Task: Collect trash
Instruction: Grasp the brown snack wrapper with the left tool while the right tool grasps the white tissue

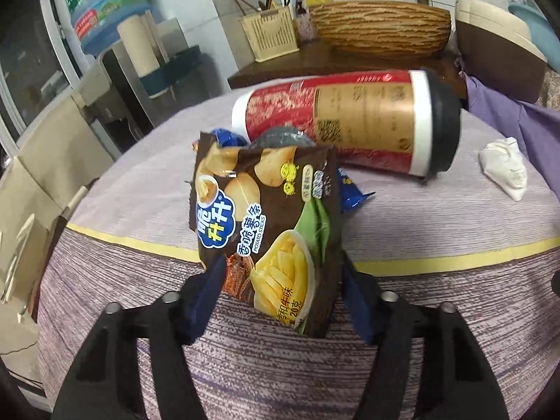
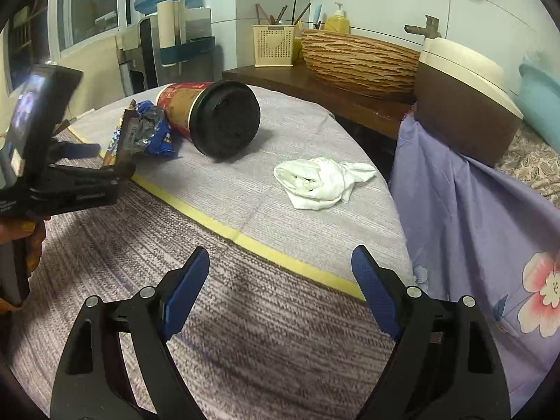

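Your left gripper [image 1: 280, 280] pinches the brown snack bag [image 1: 266, 224]; behind it lie a blue wrapper [image 2: 157, 133] and tipped cup [image 1: 350, 122]. Your right gripper [image 2: 280, 280] hangs spread, crumpled tissue [image 2: 318, 182] beyond.

The cloth-covered table [image 2: 245, 315] carries 1 toppled cup [image 2: 210, 122], a crumpled tissue [image 2: 318, 182] and wrappers [image 2: 154, 133].

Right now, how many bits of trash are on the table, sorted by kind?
Snack wrappers: 2, the brown potato stick bag between the left claw's pads and the blue wrapper behind it
Paper cups: 1, the red cup lying on its side
Crumpled tissues: 1, the white tissue
Total: 4
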Demonstrator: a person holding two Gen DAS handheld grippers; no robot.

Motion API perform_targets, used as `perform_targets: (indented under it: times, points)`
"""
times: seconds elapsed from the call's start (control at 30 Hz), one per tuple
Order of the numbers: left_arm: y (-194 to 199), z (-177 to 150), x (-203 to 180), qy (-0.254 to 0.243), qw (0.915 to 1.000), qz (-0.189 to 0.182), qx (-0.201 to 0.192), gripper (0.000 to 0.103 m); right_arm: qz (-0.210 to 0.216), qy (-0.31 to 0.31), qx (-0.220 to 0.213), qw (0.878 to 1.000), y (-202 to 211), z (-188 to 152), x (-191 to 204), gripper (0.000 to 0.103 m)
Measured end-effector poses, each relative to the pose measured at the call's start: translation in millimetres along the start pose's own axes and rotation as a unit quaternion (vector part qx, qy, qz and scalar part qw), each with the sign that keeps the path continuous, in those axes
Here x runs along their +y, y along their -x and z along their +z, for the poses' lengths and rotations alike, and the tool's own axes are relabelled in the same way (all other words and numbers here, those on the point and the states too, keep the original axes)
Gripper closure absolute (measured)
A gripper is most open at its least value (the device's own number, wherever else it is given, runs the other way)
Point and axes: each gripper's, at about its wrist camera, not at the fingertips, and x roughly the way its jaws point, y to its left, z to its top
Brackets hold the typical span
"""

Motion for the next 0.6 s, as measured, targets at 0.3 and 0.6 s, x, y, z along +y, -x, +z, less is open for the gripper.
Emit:
perform_targets:
  times: [0.3, 0.6]
  points:
    - [35, -18, 36, 0.045, 0.9977, -0.042, -0.028, 0.097, -0.013, 0.015, 0.010, 1.000, -26, 22, -3, 0.020]
    - [85, -53, 77, 0.096, 0.9897, -0.073, -0.077, 0.097, -0.039, 0.044, 0.029, 0.998, -60, 48, -2, 0.021]
